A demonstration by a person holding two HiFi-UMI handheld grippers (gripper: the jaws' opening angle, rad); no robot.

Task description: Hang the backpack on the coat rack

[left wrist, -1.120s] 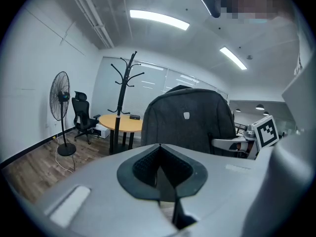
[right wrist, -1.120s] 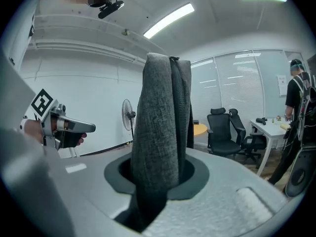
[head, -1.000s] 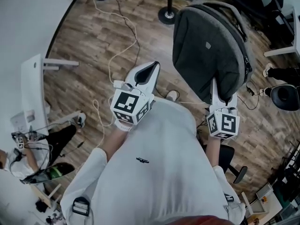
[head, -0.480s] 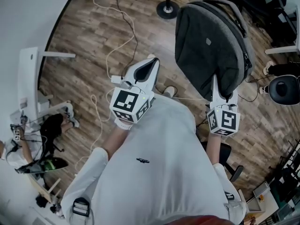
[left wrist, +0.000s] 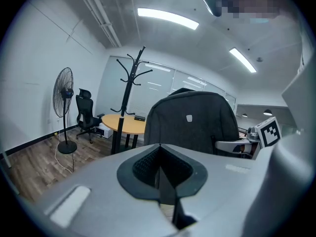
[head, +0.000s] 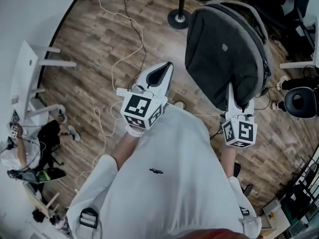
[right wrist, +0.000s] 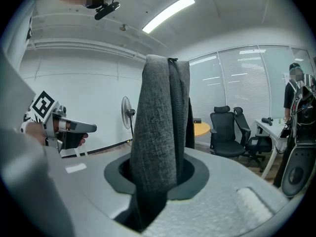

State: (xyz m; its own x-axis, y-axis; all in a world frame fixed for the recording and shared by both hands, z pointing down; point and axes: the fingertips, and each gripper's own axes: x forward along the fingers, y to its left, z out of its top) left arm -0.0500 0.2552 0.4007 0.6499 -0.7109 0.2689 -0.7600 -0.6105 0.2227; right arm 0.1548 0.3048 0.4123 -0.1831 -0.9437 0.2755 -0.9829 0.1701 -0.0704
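The dark grey backpack hangs in the air to the right in the head view. My right gripper is shut on its lower part. In the right gripper view a grey fabric band of the backpack rises from between the jaws of the right gripper. My left gripper is shut with nothing in it, left of the bag and apart from it. The left gripper view shows the backpack past the left gripper. Behind it stands the black coat rack, its round base on the floor.
A standing fan, an office chair and a round yellow table surround the rack. White cables trail over the wooden floor. A white table and a seated person are at the left, office chairs at the right.
Both grippers and the backpack have shifted a little across the room together. The white table and the seated person have slid toward the left edge of the head view.
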